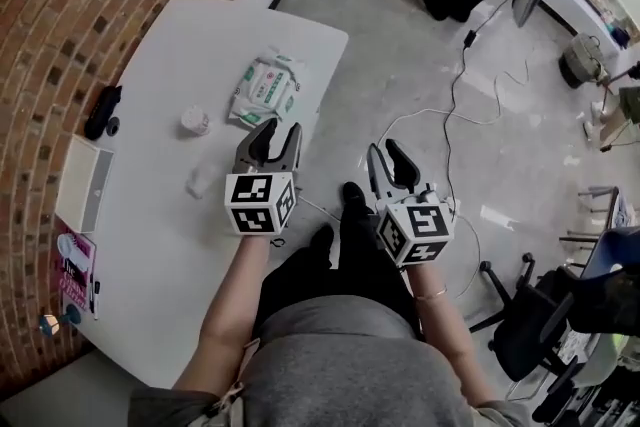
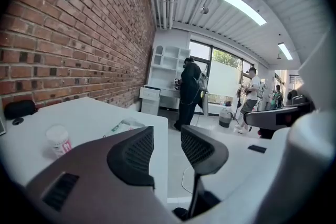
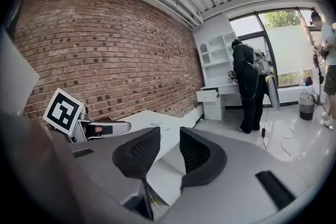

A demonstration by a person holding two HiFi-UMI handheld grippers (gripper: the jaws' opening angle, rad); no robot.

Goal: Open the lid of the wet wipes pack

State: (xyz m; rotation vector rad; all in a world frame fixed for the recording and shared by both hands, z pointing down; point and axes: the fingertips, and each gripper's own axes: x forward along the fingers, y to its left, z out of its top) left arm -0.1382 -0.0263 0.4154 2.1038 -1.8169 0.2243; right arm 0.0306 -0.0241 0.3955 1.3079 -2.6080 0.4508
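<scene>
The wet wipes pack (image 1: 265, 90), white with green print, lies flat near the far right edge of the white table (image 1: 170, 245). My left gripper (image 1: 275, 141) hovers over the table's right edge, just short of the pack, jaws open and empty. In the left gripper view the pack (image 2: 124, 126) shows to the left beyond the open left gripper (image 2: 167, 146). My right gripper (image 1: 386, 161) is off the table, above the floor and the person's legs, open with nothing between its pads. The right gripper (image 3: 169, 150) points along the table's side toward the brick wall.
On the table stand a small white pot (image 1: 195, 121), a black object (image 1: 103, 111), a white box (image 1: 85, 183) and a pink booklet (image 1: 75, 271). Cables (image 1: 455, 85) trail over the floor. A person in black (image 2: 188, 93) stands at the far shelves. An office chair (image 1: 525, 320) is at lower right.
</scene>
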